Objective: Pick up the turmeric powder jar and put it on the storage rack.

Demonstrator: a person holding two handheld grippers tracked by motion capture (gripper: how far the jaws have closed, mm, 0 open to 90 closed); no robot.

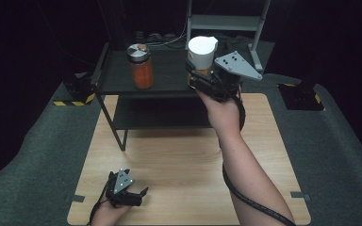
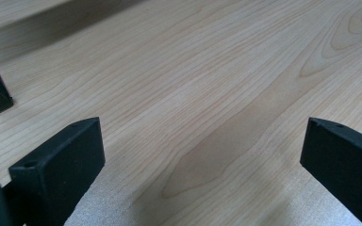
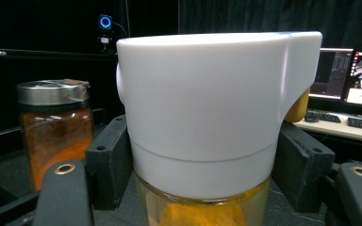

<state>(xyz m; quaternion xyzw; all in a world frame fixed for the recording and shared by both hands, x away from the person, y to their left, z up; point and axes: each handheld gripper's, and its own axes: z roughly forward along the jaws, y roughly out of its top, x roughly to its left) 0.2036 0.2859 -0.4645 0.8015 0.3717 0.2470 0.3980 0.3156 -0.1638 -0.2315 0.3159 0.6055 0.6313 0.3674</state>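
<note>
White-lidded jar (image 3: 207,122) clamped in right gripper (image 1: 210,77) beside orange jar (image 1: 141,66) on shelf (image 1: 169,80). Keep it upright, lift straight. Left gripper (image 1: 131,192) spread, empty, on table (image 1: 179,160).

Plenty of open wood on the counter (image 1: 179,160) between the left tongs (image 1: 139,194) near the front edge and the black shelf rack (image 1: 122,84) at the back, so a hand can sweep through there freely. Up on the rack's top shelf the orange-filled jar with the metal lid (image 1: 140,66) stands at the left and the white-lidded jar (image 1: 202,51) clamped in the right tongs (image 1: 199,75) sits at the right, well apart, with a bare gap between them. The rack's thin legs (image 1: 124,139) come down onto the counter's back part, and the right forearm (image 1: 245,160) cuts diagonally across the right side.
</note>
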